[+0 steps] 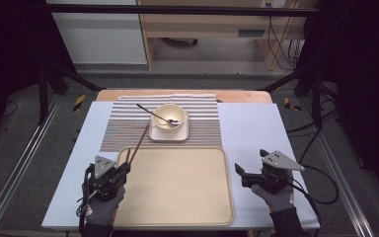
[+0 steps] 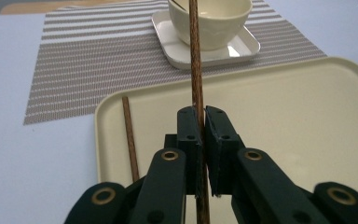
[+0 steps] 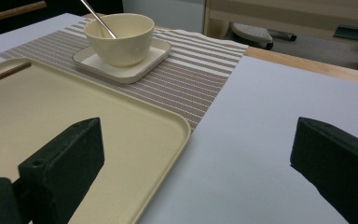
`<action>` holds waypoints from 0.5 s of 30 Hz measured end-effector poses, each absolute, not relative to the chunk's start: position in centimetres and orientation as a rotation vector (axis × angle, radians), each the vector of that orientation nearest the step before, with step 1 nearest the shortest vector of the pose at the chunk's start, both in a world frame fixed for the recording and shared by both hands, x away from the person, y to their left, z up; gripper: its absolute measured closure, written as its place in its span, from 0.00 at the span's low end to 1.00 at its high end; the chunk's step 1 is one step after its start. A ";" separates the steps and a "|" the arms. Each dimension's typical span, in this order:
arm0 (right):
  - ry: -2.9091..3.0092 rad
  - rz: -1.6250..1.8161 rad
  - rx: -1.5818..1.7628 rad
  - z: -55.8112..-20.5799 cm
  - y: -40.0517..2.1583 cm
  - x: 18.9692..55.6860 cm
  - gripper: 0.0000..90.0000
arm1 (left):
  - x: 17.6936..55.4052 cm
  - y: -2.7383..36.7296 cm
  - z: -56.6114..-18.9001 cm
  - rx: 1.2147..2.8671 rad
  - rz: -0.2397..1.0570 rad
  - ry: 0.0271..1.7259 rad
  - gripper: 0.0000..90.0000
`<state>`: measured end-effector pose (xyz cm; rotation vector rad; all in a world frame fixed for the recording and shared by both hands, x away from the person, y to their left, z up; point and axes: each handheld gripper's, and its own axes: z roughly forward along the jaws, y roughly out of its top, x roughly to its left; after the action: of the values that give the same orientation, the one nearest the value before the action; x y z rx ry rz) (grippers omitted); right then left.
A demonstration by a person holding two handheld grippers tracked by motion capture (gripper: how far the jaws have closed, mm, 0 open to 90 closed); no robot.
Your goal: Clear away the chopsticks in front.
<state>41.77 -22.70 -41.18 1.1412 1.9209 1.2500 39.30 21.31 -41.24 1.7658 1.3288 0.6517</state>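
My left gripper (image 1: pixel 123 170) (image 2: pixel 200 116) is shut on a brown chopstick (image 1: pixel 139 142) (image 2: pixel 196 60) over the left edge of a cream tray (image 1: pixel 177 192) (image 2: pixel 284 116). The stick points toward a cream bowl (image 1: pixel 170 116) (image 2: pixel 214 23) on a square plate (image 1: pixel 169 134) (image 2: pixel 177 53). A second chopstick (image 2: pixel 129 137) (image 3: pixel 4 74) lies flat in the tray along its left rim. A metal spoon (image 1: pixel 153 114) (image 3: pixel 98 18) leans in the bowl. My right gripper (image 1: pixel 250 160) (image 3: pixel 196 149) rests on the table to the right of the tray, open, with nothing between its jaws.
Bowl and plate stand on a striped placemat (image 1: pixel 123 128) (image 3: pixel 191 79) behind the tray. A pale sheet (image 1: pixel 251 128) covers the table, with a wooden edge (image 1: pixel 237 96) at the far side. Black frame posts (image 1: pixel 42 94) flank the table.
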 end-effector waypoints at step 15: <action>1.927 1.240 1.146 -41.3 -22.5 41.8 0.03 | 36.8 21.6 -46.0 1.742 0.634 1.447 0.94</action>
<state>41.79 -22.54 -41.32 1.1456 1.9267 1.2397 36.75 21.63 -46.03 1.7417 1.4473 0.6338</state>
